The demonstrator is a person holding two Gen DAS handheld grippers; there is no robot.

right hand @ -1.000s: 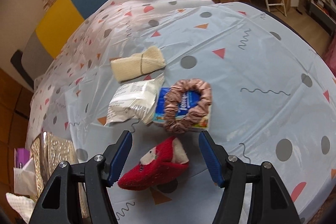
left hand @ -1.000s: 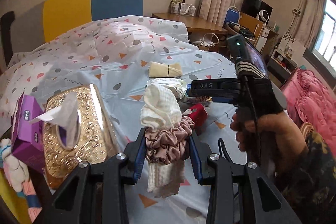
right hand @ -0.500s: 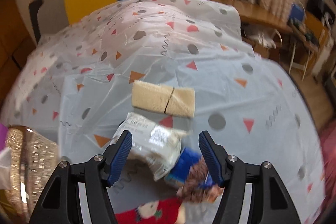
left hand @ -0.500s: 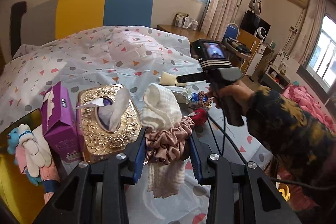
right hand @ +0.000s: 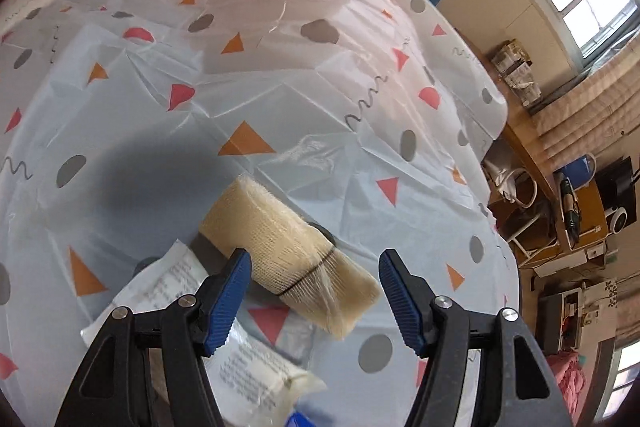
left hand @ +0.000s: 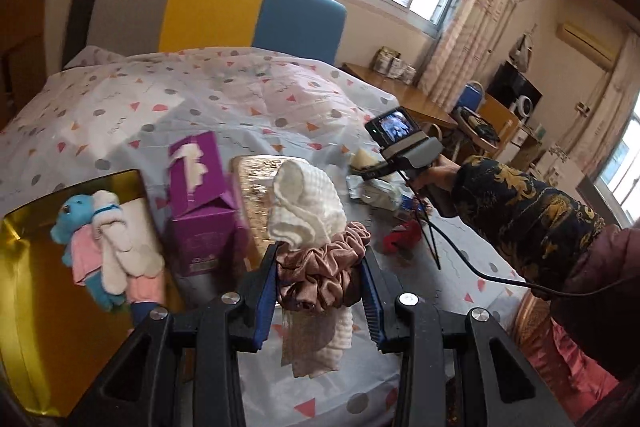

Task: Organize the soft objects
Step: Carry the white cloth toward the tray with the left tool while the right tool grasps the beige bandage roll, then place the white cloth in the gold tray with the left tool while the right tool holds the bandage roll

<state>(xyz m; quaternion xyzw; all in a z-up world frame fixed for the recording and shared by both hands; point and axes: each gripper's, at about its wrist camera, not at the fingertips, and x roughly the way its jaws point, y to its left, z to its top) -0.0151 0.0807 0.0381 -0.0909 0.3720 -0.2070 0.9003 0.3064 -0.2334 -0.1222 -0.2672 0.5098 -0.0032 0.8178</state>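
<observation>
Clamping scrunchie (left hand: 322, 273) and white cloth (left hand: 306, 207), left gripper (left hand: 320, 297) sits above table (left hand: 280, 115). Right gripper (right hand: 314, 293) jaws apart, empty, over beige roll (right hand: 288, 253) lying on table beside plastic packet (right hand: 240, 351).

The gold box (left hand: 256, 187) beyond the left claw (left hand: 319, 277) is mostly hidden behind the white cloth (left hand: 306, 203) and scrunchie (left hand: 320, 279), and motion-blurred. The cloth's middle is covered by the scrunchie. Left of that claw, the yellow bin (left hand: 24, 307) is cut off by the picture's edge. The red item (left hand: 402, 237) beyond it to the right is blurred. Below the right claw (right hand: 314, 273), the packet (right hand: 248, 355) is partly hidden by the left finger (right hand: 226, 297), and a blue thing (right hand: 304, 419) is cut off at the bottom edge, too blurred to tell.
</observation>
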